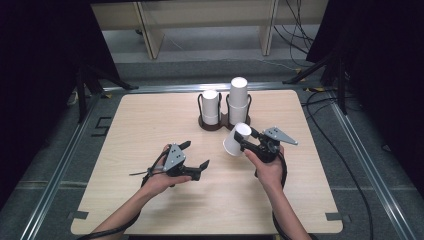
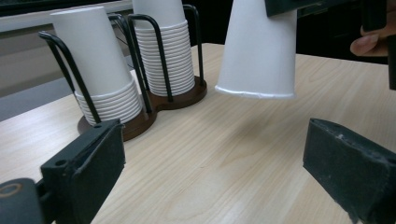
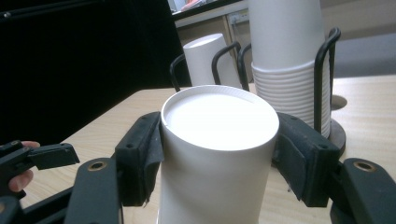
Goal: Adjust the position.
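Observation:
My right gripper (image 1: pixel 241 142) is shut on a white paper cup (image 1: pixel 235 139), held mouth-down and tilted just above the table. Its two pads (image 3: pixel 140 154) press the cup's (image 3: pixel 217 140) sides near the closed base, which faces the camera. Behind it stands a dark two-slot cup holder (image 1: pixel 220 122) with a short stack (image 1: pixel 210 106) and a taller stack (image 1: pixel 238 100) of white cups. My left gripper (image 1: pixel 195 154) rests open low over the table to the cup's left, with nothing between its jaws. In the left gripper view the held cup (image 2: pixel 257 51) hangs ahead, beside the stacks (image 2: pixel 100 65).
The pale wooden table (image 1: pixel 150 125) has bare surface to the left and in front. Black cables (image 1: pixel 345 165) trail along the floor at the right, and a metal frame rail (image 1: pixel 65 160) runs along the left. Wooden furniture legs (image 1: pixel 152 35) stand beyond the far edge.

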The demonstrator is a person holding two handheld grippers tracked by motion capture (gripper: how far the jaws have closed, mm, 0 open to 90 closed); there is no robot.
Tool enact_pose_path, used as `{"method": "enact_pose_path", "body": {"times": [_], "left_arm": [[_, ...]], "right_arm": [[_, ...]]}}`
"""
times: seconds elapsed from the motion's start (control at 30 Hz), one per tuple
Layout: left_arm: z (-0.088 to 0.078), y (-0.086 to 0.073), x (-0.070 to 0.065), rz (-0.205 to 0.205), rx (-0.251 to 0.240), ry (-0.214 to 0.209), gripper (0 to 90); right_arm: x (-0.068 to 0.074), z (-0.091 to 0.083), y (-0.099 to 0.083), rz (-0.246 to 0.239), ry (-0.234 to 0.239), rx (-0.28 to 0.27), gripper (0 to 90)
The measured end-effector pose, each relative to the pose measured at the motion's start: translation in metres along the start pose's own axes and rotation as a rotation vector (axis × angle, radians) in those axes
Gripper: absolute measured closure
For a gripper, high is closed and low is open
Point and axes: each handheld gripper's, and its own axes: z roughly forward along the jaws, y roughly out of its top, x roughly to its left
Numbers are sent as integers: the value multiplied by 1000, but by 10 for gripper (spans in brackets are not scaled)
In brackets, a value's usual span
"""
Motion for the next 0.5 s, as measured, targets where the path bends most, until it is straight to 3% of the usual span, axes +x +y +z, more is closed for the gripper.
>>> {"method": "enact_pose_path", "body": {"times": [0.03, 0.07, 0.1, 0.13, 0.23, 0.5], "left_arm": [[0, 0, 0, 0, 0, 0, 51], [3, 1, -1, -17, -4, -9, 51], [3, 1, -1, -17, -4, -9, 51], [4, 1, -1, -14, -6, -10, 51], [5, 3, -4, -10, -24, -30, 50], [7, 4, -9, 0, -12, -36, 51]], "right_arm": [[0, 0, 0, 0, 0, 0, 361], [-1, 1, -1, 34, -3, 6, 361], [-1, 1, -1, 34, -3, 6, 361], [-3, 3, -3, 65, 4, 13, 361], [-2, 4, -3, 53, -5, 10, 362], [0, 10, 0, 112, 25, 13, 362]]}}
